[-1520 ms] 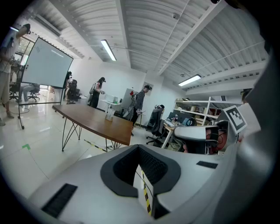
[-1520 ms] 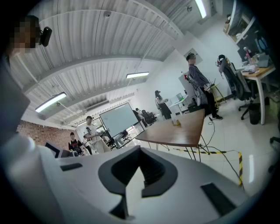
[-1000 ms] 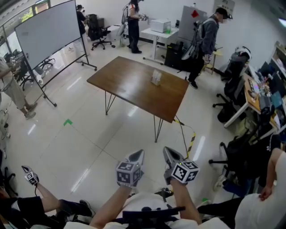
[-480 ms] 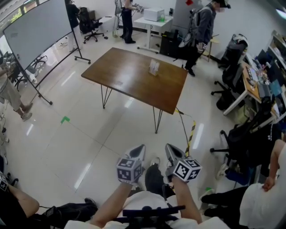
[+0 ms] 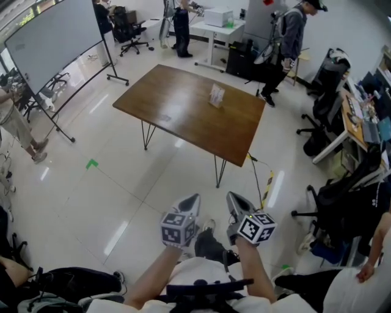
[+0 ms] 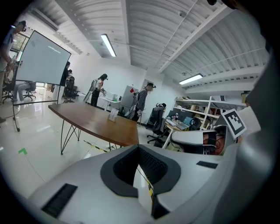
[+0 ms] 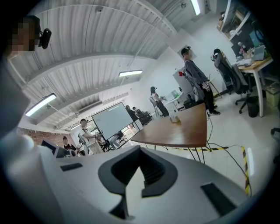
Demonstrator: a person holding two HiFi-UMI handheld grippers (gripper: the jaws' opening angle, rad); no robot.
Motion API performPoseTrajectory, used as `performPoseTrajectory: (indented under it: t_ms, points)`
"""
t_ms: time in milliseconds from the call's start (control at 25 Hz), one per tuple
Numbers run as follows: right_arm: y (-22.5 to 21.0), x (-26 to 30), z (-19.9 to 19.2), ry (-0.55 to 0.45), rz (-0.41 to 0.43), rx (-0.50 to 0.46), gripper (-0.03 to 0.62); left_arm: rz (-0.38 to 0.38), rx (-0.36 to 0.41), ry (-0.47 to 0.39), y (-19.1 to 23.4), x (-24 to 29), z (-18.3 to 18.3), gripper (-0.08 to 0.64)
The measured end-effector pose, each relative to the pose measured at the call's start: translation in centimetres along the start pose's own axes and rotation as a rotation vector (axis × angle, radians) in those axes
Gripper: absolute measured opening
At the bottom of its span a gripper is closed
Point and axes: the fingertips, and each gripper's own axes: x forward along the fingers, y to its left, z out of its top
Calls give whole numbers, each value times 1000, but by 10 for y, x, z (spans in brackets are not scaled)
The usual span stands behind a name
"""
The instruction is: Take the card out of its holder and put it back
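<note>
We hold the left tool (image 5: pixel 190 200) and right tool (image 5: pixel 236 199) pressed together and empty over the floor, while the small clear card holder (image 5: pixel 215 96), its card seemingly inside, stands well apart, far ahead between them on the brown wooden worktop (image 5: pixel 177 116).

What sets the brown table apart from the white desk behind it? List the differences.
The table has a brown wooden top on thin black legs; the desk is white, top and legs. The table looks larger and stands nearer the camera; the desk sits by the far wall. The table bears a small card holder; the desk bears a white box. Both have flat rectangular tops.
</note>
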Motion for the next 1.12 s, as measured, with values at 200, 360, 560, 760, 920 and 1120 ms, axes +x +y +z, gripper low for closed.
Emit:
performPoseTrajectory:
  t_ms: [200, 360, 560, 760, 920, 1120]
  points:
    - [-22, 30, 30, -11, 15, 0, 3, 6, 13, -6, 10, 40, 25, -5]
    - [-45, 48, 55, -19, 16, 3, 3, 2, 27, -5, 11, 73, 44, -5]
    - [-69, 67, 75, -17, 24, 8, 3, 11, 36, -5, 14, 108, 63, -5]
    - [-95, 82, 87, -10, 26, 10, 3, 23, 27, 3, 18, 140, 71, -5]
    - [-113, 94, 99, -1, 32, 3, 3, 32, 17, -6, 20, 161, 77, -5]
    - [-122, 113, 103, 23, 43, 12, 3, 46, -1, 6, 28, 175, 83, -5]
